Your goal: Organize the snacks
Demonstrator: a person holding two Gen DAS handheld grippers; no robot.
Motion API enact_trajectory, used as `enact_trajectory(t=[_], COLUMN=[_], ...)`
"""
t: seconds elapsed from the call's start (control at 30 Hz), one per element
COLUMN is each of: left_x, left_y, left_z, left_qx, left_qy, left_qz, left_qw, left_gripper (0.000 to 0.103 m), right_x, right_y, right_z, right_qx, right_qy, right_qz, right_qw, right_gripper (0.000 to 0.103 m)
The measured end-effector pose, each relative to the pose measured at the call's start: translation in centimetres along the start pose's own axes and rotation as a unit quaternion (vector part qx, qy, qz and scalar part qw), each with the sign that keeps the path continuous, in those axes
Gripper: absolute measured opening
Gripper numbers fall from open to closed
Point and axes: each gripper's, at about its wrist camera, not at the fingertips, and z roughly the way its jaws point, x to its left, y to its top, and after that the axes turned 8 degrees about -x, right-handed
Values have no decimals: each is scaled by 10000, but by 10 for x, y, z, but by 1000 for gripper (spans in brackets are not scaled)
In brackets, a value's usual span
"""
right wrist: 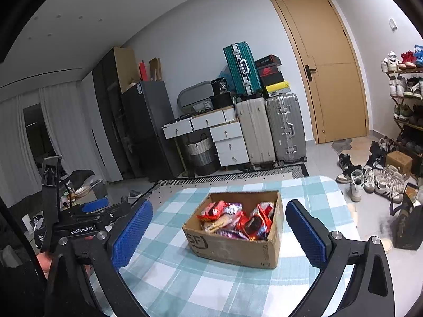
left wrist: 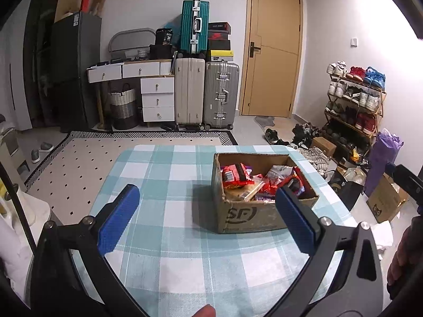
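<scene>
Cardboard box (right wrist: 235, 237) sits toward the far right of the checked desk (left wrist: 164, 237), open-topped, snack packets (right wrist: 238, 219) piled loose inside; no packets show on the cloth around it. Both your claws gape wide and empty: left claw (left wrist: 208, 219) near the box's front left corner, right claw (right wrist: 219, 235) framing the box. Fits either packets all gathered in, or sorting still to come; can't tell which.

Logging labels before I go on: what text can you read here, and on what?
"SF": printed on the cardboard box front.
"GenRobot.AI": on the left gripper body, seen from the right wrist.
"36": on the black container atop the drawers.
Snack packets, shoe boxes: print too small to read.
</scene>
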Motion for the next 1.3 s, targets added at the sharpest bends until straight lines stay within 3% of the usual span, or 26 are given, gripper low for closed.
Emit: enact_trajectory(t=[0.27,0.5,0.8,1.3], left_x=[7,8,14,8], left_y=[-36,-68,-111,-136], left_z=[10,21,49,64], left_qx=[-35,-95,-17,-415], left_qy=[-52,-7,162,229], left_qz=[-79,4,-133,84], left_qw=[9999,10000,9998,9988], left_gripper=[102,102,102,102], right_x=[-10,-14,-30,-42], right_y=[-30,-58,-97,-135], right_z=[-2,1,21,33], right_qx=[-62,-193,-49,-58], right_qy=[157,-64,-360,-618], right_qz=[60,-123,-218,-448], right_qw=[9998,9997,9991,9971], right_gripper=[102,102,102,102])
